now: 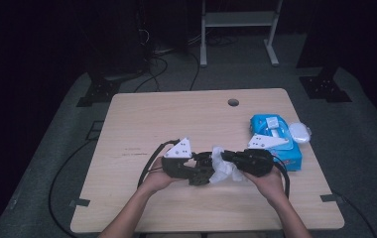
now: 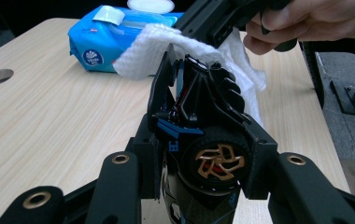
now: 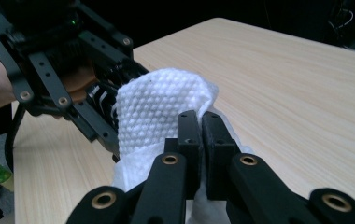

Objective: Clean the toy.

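White wipe [image 1: 224,167] sits lower centre of the high view, between the two grippers & touching both. Right gripper [image 3: 202,122] has its jaws pinched together on the wipe; in the right gripper view the textured cloth bulges up left of the jaw tips, mid-frame. Left gripper [image 2: 203,158] is clamped on a black toy car [image 2: 199,116], w/ a bronze-spoked wheel facing the camera low in the left gripper view; car stands nose-up between the jaws. Wipe drapes over the car's top end, upper centre of that frame. Blue wipes pack [image 1: 275,139] lies at right of the wooden table [image 1: 142,119], near the right hand [image 1: 268,181]. Left hand [image 1: 157,177] is at lower centre-left.
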Tool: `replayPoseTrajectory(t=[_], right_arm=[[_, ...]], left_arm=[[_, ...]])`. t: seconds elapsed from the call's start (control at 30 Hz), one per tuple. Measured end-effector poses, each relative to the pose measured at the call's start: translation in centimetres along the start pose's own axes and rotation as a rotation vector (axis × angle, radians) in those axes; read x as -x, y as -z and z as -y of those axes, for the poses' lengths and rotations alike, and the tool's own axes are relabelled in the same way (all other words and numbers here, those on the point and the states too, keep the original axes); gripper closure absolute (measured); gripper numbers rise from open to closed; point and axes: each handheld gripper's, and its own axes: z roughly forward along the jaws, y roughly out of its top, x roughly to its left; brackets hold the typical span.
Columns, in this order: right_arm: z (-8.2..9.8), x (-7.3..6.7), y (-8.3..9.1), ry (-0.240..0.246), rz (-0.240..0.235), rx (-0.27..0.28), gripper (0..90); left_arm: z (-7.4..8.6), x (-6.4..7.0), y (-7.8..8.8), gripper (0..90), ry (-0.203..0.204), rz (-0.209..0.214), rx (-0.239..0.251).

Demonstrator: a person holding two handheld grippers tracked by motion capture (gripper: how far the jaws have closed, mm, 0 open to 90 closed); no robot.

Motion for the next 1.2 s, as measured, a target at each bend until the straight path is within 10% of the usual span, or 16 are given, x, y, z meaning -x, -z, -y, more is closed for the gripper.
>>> replayPoseTrajectory(t=[1.2], right_arm=[[-2.2,-2.3,-0.8,0.108,-0.022,-0.017,86.7]], left_arm=[[0.3,0.2,-0.7,58.3,-0.007,-0.011,-0.037]])
